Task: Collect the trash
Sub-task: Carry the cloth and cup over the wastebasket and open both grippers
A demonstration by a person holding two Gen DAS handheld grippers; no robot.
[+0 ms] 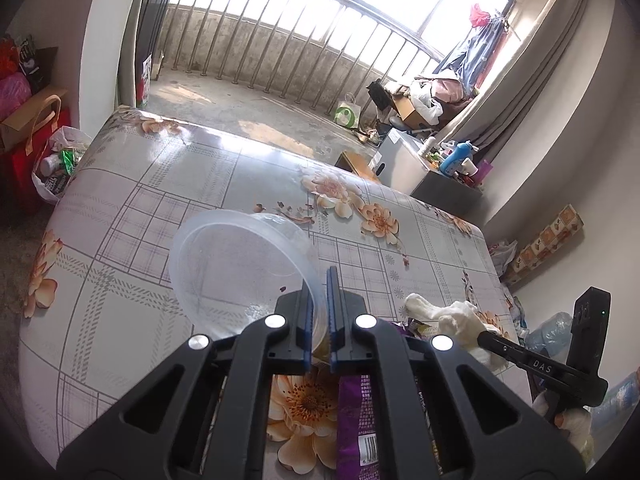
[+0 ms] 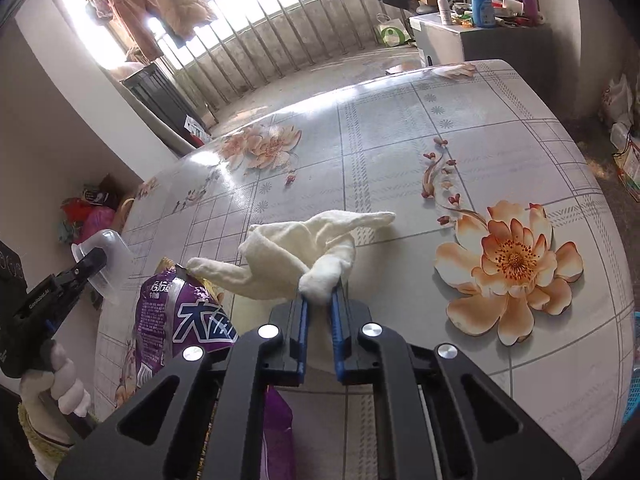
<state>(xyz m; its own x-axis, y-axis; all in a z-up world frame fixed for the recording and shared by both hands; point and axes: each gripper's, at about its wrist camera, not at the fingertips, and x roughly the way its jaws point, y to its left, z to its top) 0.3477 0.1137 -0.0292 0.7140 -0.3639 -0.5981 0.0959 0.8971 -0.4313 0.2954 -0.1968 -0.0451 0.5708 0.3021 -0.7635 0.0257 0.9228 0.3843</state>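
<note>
While the clear plastic cup (image 1: 240, 264) lies tipped on the floral surface (image 1: 160, 200), left tongs (image 1: 319, 280) clamp its rim and right tongs (image 2: 320, 300) clamp a crumpled white cloth (image 2: 296, 252) beside a purple snack wrapper (image 2: 176, 320).

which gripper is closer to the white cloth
Right. The right gripper is shut on the white cloth, pinching its near fold. The left gripper is off to the side, shut on the rim of the clear plastic cup.
</note>
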